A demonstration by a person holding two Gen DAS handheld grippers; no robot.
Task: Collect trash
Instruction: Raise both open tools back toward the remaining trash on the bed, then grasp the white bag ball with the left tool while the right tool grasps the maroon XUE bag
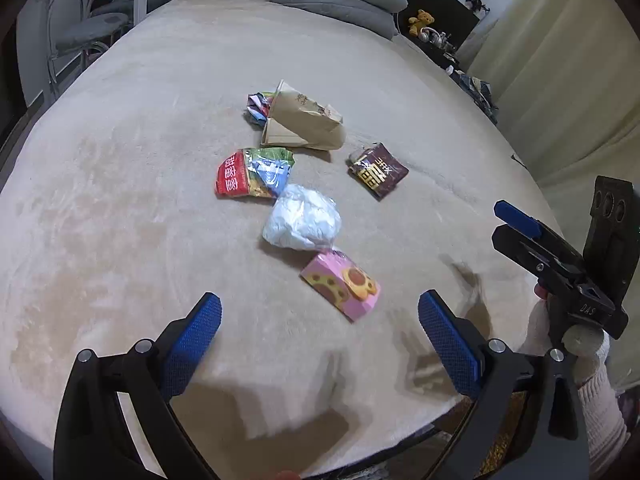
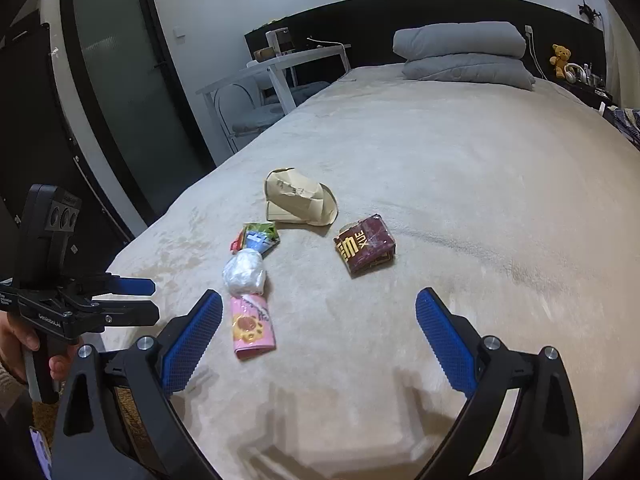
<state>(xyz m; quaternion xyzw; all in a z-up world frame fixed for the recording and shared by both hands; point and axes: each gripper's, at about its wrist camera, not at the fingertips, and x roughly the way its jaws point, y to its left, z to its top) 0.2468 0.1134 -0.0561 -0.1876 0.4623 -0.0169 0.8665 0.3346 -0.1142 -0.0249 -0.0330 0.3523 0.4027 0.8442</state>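
Observation:
Several pieces of trash lie on a beige bed cover (image 1: 120,200): a brown paper bag (image 1: 306,122) (image 2: 300,202), a crumpled colourful wrapper (image 1: 259,106) behind it, a red and green snack packet (image 1: 252,174) (image 2: 256,238), a white crumpled plastic bag (image 1: 302,222) (image 2: 245,273), a pink box with paw prints (image 1: 342,284) (image 2: 253,327), and a dark brown packet (image 1: 378,170) (image 2: 366,250). My left gripper (image 1: 320,316) is open and empty above the bed's near edge, just short of the pink box. My right gripper (image 2: 320,312) is open and empty, short of the brown packet.
Two grey pillows (image 2: 464,54) are stacked at the head of the bed. A white desk and chair (image 2: 272,80) stand to the bed's left, next to a glass door (image 2: 132,92). A teddy bear (image 2: 560,58) sits on a dark shelf at the right.

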